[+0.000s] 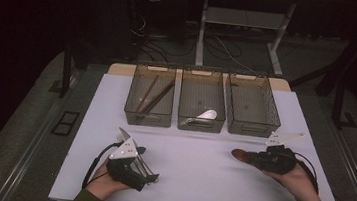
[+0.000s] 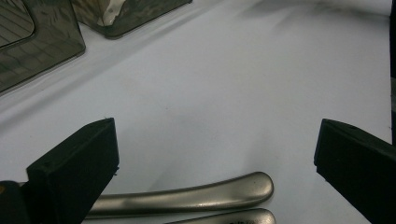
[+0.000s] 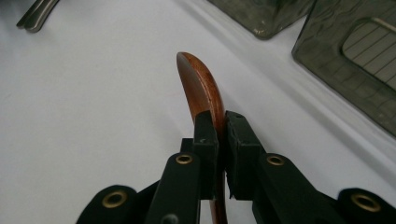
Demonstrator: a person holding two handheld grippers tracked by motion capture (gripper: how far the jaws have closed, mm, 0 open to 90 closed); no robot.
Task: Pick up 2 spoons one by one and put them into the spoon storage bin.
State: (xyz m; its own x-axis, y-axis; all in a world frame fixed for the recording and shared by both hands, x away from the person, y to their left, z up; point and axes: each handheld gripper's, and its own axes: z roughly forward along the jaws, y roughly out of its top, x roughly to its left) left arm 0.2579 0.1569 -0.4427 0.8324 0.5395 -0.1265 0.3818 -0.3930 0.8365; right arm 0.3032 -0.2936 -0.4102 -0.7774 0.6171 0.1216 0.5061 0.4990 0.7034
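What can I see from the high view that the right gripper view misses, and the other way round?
High view alone: all three bins in a row, brown chopsticks in the left one, a white spoon in the middle one, and both hands. Right gripper view alone: close up, its black jaws pinching the wooden spoon on edge. Both: the wooden spoon in the right gripper, the white table, metal cutlery.

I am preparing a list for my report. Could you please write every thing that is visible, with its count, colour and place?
Bins: three, smoky clear, side by side at the table's far edge.
Chopsticks: a brown pair, in the left bin.
White spoon: one, in the middle bin.
Metal cutlery: silver, a fork among the pieces, under the left gripper.
Wooden spoon: one, reddish brown, between the right gripper's pads.
Table: one, white.
Left gripper: black, open.
Right gripper: black, shut on the spoon.
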